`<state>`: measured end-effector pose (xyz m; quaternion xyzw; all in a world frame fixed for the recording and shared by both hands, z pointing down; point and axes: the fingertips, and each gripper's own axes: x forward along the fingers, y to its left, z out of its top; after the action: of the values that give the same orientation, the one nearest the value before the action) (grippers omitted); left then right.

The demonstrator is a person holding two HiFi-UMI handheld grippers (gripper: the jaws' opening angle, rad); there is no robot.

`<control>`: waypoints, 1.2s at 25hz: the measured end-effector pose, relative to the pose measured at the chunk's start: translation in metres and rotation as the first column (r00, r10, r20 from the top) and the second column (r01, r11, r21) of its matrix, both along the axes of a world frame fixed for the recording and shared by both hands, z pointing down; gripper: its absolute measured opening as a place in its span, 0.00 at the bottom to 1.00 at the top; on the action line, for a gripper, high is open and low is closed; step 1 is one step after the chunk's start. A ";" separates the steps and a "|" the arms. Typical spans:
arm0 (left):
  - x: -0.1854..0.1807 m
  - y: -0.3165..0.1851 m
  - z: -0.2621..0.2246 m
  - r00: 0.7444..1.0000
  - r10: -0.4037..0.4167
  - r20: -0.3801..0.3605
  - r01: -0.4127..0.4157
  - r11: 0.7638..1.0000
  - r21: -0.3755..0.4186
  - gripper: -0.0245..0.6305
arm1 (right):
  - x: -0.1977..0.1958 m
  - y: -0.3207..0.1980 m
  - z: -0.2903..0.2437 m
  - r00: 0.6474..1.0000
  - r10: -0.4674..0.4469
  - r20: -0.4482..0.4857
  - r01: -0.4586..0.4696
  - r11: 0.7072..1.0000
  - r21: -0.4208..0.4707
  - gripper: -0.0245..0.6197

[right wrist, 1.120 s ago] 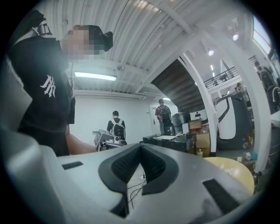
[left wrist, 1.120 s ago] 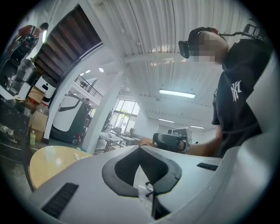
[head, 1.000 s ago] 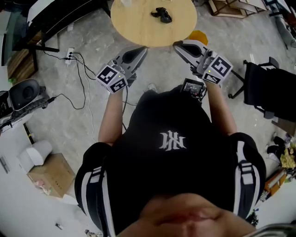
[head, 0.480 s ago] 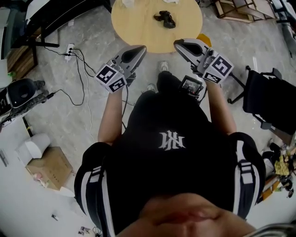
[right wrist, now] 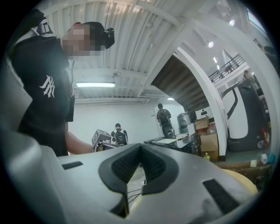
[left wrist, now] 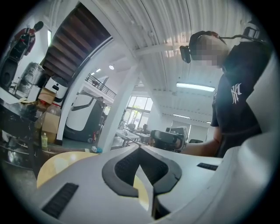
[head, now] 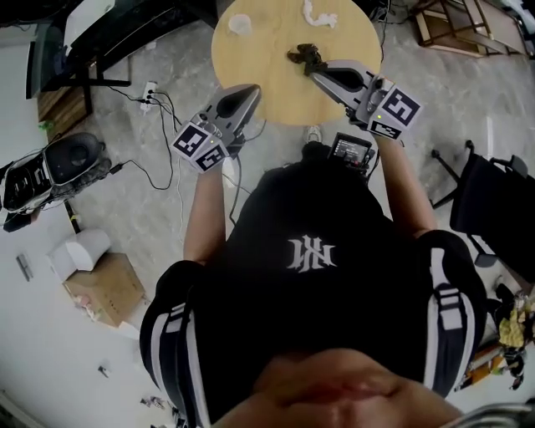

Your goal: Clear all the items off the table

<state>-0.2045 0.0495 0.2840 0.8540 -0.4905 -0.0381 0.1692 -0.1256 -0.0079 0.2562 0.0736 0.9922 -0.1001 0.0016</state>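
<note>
A round wooden table [head: 272,79] stands ahead of me in the head view. On it lie a black crumpled object [head: 306,56], a white crumpled piece [head: 322,14] and a pale round item [head: 240,25]. My right gripper [head: 311,73] is shut and empty, its tip over the table just short of the black object. My left gripper [head: 253,89] is also shut and empty, its tip at the table's near edge. The left gripper view shows that gripper's pads [left wrist: 140,151] meeting, with the tabletop [left wrist: 57,164] beyond. The right gripper's jaws [right wrist: 141,146] are closed with nothing in them.
Cables and a power strip [head: 150,90] lie on the floor left of the table, near a black device [head: 71,159]. A cardboard box [head: 104,288] and a white cylinder [head: 84,249] sit lower left. A black chair [head: 497,209] stands at the right, wooden frames [head: 443,25] behind.
I have stepped closer to the table, which now sits lower in the head view. The right gripper's tip has come over the tabletop near the black object. Both grippers stay shut.
</note>
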 end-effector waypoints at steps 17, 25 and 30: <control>-0.040 -0.053 0.006 0.999 -0.041 0.010 0.041 0.999 -0.030 0.06 | -0.054 -0.047 0.001 0.996 -0.082 -0.021 0.082 0.996 -0.029 0.04; -0.075 -0.063 0.013 0.999 -0.030 -0.027 0.030 1.000 -0.004 0.06 | -0.091 -0.054 0.005 0.995 -0.072 -0.072 0.071 0.997 -0.020 0.04; -0.084 -0.065 0.031 0.999 -0.025 -0.033 0.024 0.999 -0.025 0.06 | -0.106 -0.057 0.022 0.993 -0.066 -0.096 0.062 0.997 -0.036 0.04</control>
<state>-0.2884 -0.0152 0.3151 0.8451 -0.4984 -0.0485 0.1873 -0.2318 -0.0654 0.2785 0.1004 0.9865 -0.1198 -0.0488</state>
